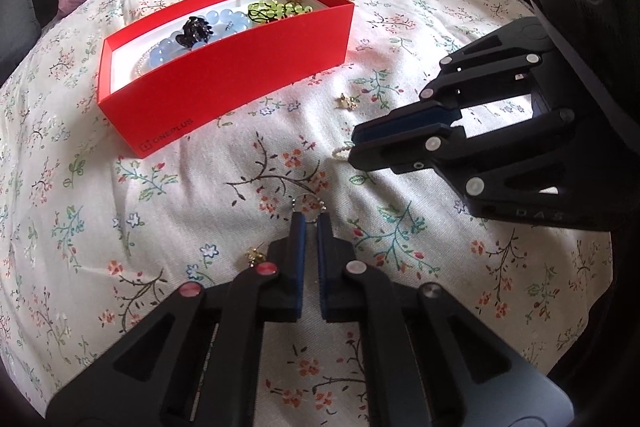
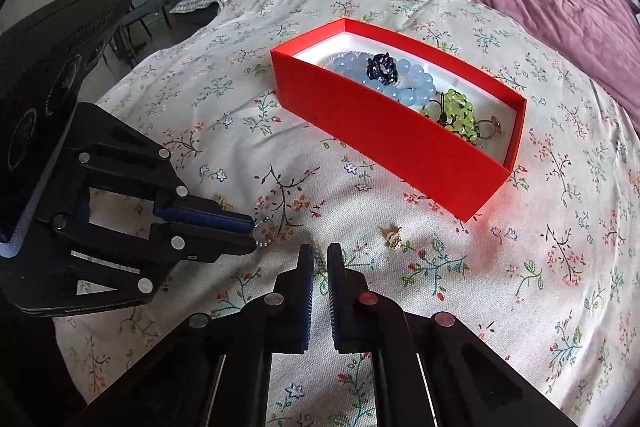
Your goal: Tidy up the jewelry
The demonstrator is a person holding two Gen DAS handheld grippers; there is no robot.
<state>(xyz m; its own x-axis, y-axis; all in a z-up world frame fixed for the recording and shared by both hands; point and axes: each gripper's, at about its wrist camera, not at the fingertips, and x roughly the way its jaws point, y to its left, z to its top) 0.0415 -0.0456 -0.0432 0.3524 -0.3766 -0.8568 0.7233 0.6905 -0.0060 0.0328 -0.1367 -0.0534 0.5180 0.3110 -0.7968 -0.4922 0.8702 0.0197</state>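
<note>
A thin beaded chain lay on the floral bedspread, strung between the two tongs: one end, a small silver-bead loop, was pinched at the tips of the left tongs, and the other end, a pale pearl-like strand, was pinched at the tips of the right tongs. Both tongs were pressed together on it, so its long axis ran roughly between the two tips. The red box, already holding blue beads, a dark ring-like piece and green beads, sat beyond both tongs, its long open top reachable from either. A gold earring rested on the bedspread between the right tongs and the box, and another gold piece lay just beside the left tongs. The lift would probably need both hands rising together, with clear bedspread in front of the box.
</note>
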